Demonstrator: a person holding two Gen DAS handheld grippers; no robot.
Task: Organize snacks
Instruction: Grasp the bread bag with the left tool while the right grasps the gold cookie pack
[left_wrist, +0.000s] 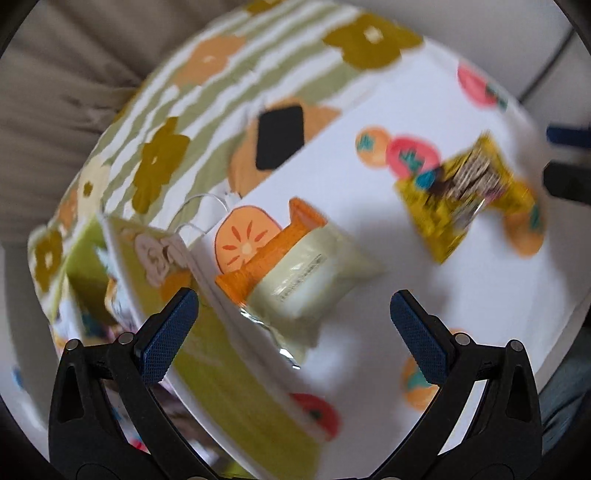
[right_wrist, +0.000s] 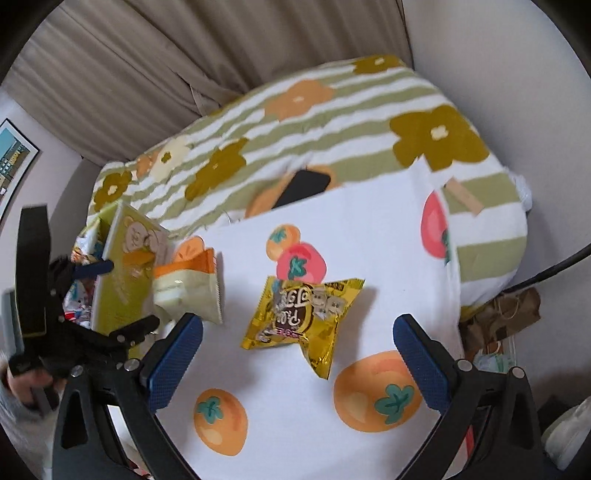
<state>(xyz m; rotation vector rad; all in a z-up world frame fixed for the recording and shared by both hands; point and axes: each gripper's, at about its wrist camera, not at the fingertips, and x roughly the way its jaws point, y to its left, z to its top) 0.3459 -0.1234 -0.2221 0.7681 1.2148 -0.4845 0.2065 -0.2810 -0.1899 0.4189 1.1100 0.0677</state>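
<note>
A pale green and orange snack packet (left_wrist: 295, 269) lies on the white fruit-print cloth (left_wrist: 369, 295), against the side of a green bear-print box (left_wrist: 236, 373). My left gripper (left_wrist: 294, 332) is open and hovers just over this packet. A yellow snack packet (left_wrist: 469, 192) lies farther right. In the right wrist view my right gripper (right_wrist: 299, 354) is open, close in front of the yellow packet (right_wrist: 303, 317). The pale green packet (right_wrist: 188, 288), the box (right_wrist: 125, 266) with several snacks inside, and the left gripper (right_wrist: 74, 295) sit at the left.
A black phone (right_wrist: 303, 186) lies on the green striped flower blanket (right_wrist: 332, 122) behind the cloth; it also shows in the left wrist view (left_wrist: 279, 140). Beige curtains (right_wrist: 184, 66) hang behind. A brown paper bag (right_wrist: 498, 317) sits past the right edge.
</note>
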